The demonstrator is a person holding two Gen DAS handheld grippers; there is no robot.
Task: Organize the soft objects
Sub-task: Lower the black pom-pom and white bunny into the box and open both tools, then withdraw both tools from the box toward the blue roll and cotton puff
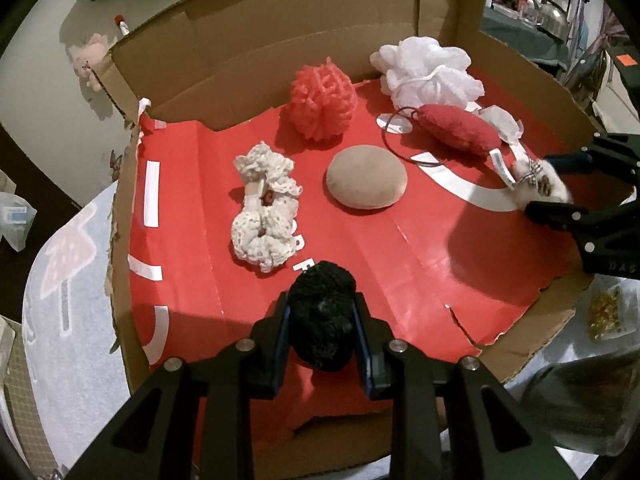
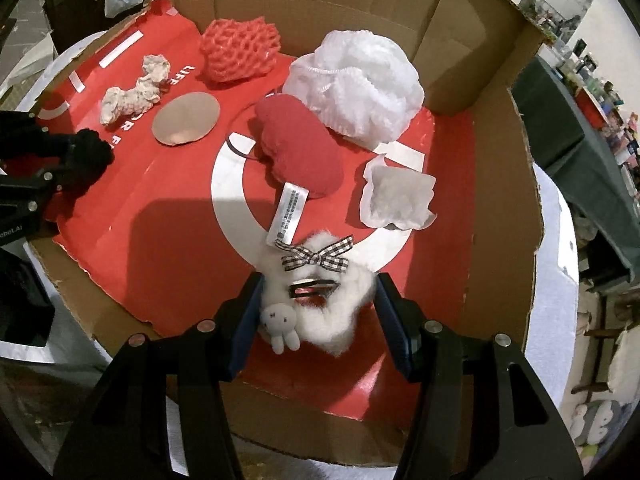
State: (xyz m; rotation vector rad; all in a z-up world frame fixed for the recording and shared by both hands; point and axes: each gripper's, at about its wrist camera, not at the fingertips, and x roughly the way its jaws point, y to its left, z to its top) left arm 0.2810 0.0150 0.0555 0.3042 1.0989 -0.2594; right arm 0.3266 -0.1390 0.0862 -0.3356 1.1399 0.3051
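My left gripper [image 1: 322, 322] is clamped on a black crocheted ball [image 1: 322, 316], knobbly and matte, squeezed between the blue pads just above the near edge of the red sheet [image 1: 400, 264]. My right gripper [image 2: 318, 300] pinches a white fluffy scrunchie [image 2: 328, 304], a fuzzy ring with a checked black-and-white ribbon bow [image 2: 316, 258], a black snap clip and a small plush bunny dangling off it; both pads press its sides.

The sheet is glossy, creased, printed with white shapes, and lies in a flattened brown cardboard box [image 1: 280, 32] whose corrugated walls stand at the far side. On the red lie, from the left gripper's view: a cream crocheted scrunchie [image 1: 266, 208], lumpy and twisted; a beige round cushion-like puff [image 1: 367, 182], smooth and domed; a coral foam net [image 1: 323, 104], open-meshed and bunched; a white mesh bath pouf [image 1: 428, 70], frilly and airy; and a dark red terry pad [image 1: 460, 130], oval, with a cord loop and a white label. Beside that pad lies a crumpled translucent white pouch [image 2: 396, 196].
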